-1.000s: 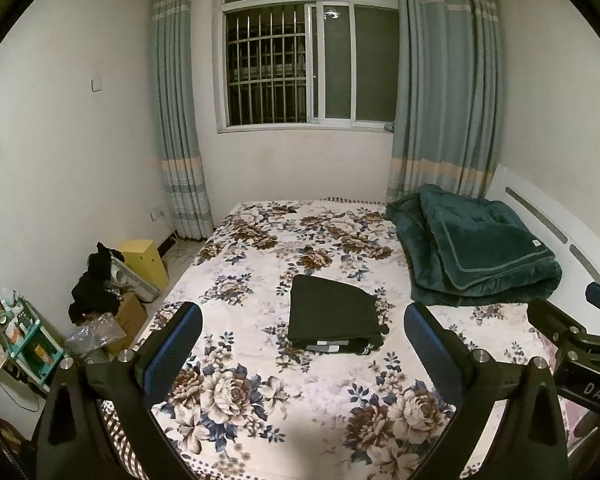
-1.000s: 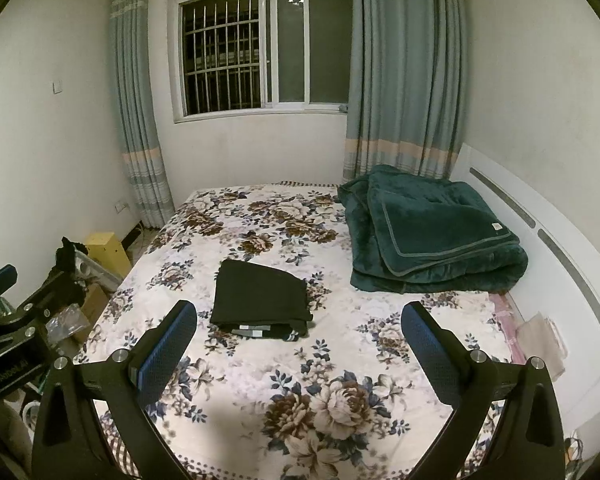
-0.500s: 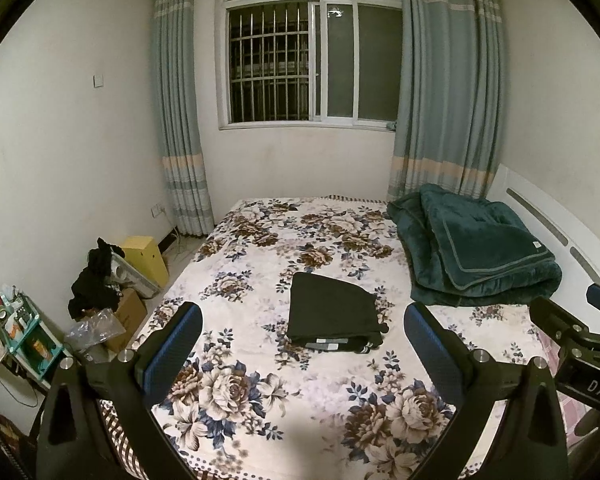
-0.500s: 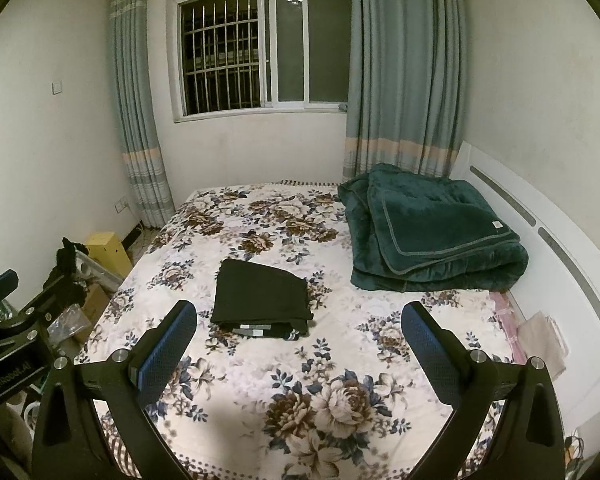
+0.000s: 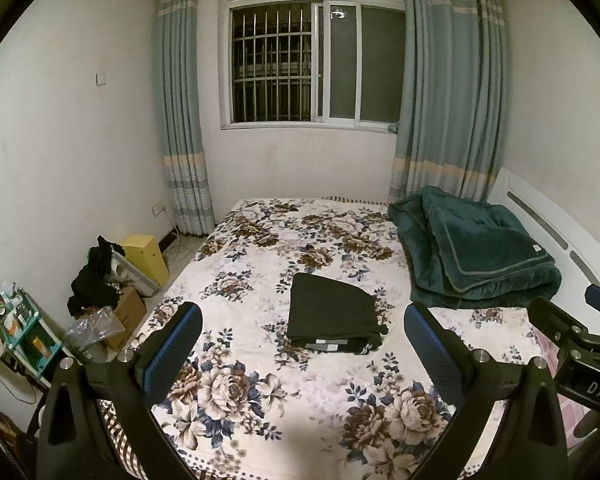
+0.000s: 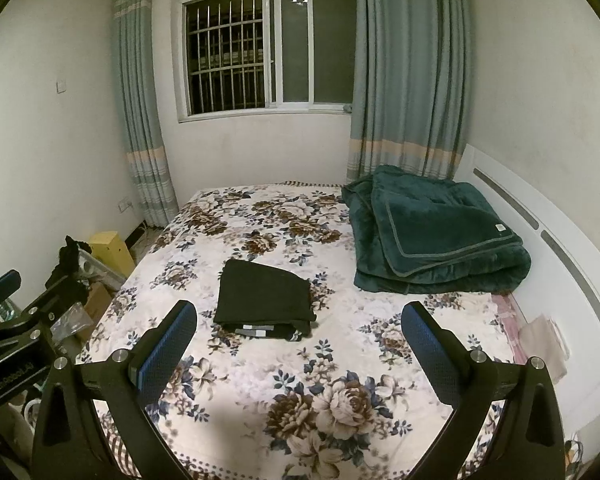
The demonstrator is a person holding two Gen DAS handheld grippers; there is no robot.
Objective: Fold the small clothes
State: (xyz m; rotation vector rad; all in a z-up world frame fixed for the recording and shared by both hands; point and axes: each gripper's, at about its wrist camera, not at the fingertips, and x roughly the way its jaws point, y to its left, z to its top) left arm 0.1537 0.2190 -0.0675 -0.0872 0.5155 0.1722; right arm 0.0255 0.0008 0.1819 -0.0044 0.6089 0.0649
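Note:
A black garment lies folded into a neat rectangle in the middle of the flowered bed; it also shows in the right wrist view. My left gripper is open and empty, held above the bed's near end, well short of the garment. My right gripper is open and empty at the same distance. The right gripper also shows at the right edge of the left wrist view, and the left gripper at the left edge of the right wrist view.
A folded dark green blanket lies at the bed's far right by the white headboard. Boxes, dark clothes and a small shelf crowd the floor on the left. A barred window and curtains are behind.
Both grippers have drawn back and tilted up slightly, so the garment sits a little lower in both views. The garment has not moved.

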